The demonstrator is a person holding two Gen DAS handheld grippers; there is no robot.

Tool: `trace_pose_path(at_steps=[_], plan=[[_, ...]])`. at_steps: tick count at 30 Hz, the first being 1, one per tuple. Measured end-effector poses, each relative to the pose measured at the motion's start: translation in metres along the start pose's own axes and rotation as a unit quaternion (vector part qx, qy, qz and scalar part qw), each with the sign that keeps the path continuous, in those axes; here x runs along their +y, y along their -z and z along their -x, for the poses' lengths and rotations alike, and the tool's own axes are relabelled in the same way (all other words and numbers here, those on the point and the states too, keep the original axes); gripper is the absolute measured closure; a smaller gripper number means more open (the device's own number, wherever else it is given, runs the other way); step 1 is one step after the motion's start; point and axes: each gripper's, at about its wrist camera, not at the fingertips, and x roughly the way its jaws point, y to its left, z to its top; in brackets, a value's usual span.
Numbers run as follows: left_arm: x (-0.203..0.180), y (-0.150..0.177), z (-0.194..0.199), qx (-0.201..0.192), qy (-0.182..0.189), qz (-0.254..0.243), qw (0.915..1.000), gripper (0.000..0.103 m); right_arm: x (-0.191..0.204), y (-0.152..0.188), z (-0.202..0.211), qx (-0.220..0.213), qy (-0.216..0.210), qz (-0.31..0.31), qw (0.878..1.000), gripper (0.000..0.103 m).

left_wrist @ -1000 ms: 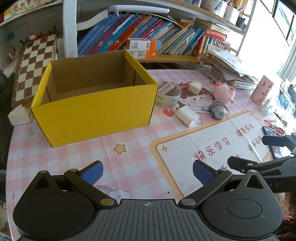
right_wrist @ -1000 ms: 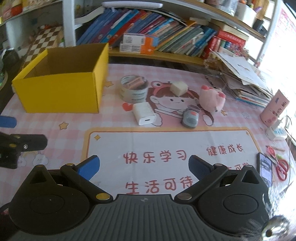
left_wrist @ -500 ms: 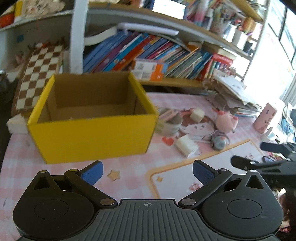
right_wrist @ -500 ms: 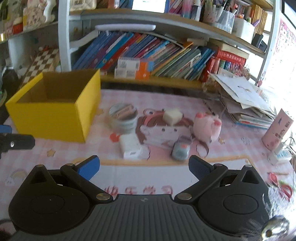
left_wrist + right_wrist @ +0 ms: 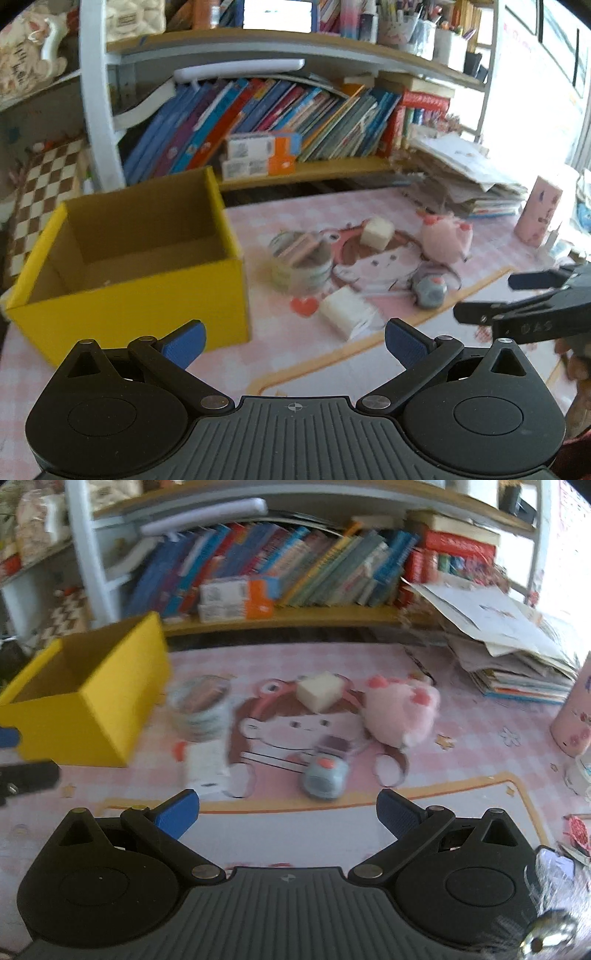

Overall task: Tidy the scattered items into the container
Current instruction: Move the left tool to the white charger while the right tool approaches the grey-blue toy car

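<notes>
An open yellow cardboard box stands at the left of the pink desk mat, nothing visible inside. Scattered to its right lie a tape roll, a white charger block, a white cube, a pink plush and a small grey toy. My left gripper hangs open in front of the box and charger. My right gripper is open too, just short of the charger and grey toy. Both hold nothing.
A shelf of books runs behind the desk. A stack of papers lies at the back right, with a pink cup beside it. A chessboard leans at the far left. Scissors lie at the right edge.
Both grippers have lifted and pitched up, so the shelf fills more of each view. The right gripper has moved forward toward the scattered items. Nothing on the mat has shifted.
</notes>
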Motion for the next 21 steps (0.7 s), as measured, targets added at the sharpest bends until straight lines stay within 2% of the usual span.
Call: trace_pose_path(at_steps=[3,9,12,14,21], plan=[[-0.009,-0.004,-0.009,-0.009,0.01,0.026,0.9996,0.0,-0.015,-0.001,-0.01,0.004,0.001,0.003,1.0,0.0],[-0.036,-0.009,-0.032,0.016,-0.014,0.012,0.9997,0.0,-0.029,-0.005,-0.026,0.001,-0.023,0.024,0.999,0.002],[-0.047,-0.009,-0.045,0.02,-0.063,-0.002,0.9978,0.0,-0.031,-0.006,-0.033,0.002,-0.035,0.028,0.999,0.006],[-0.055,-0.009,-0.05,0.012,-0.087,-0.02,0.996,0.0,-0.033,-0.006,-0.037,0.005,-0.043,0.03,0.999,0.013],[-0.064,-0.012,-0.068,0.045,-0.081,-0.01,0.9957,0.0,-0.036,-0.007,-0.047,0.011,-0.067,0.036,0.997,0.017]])
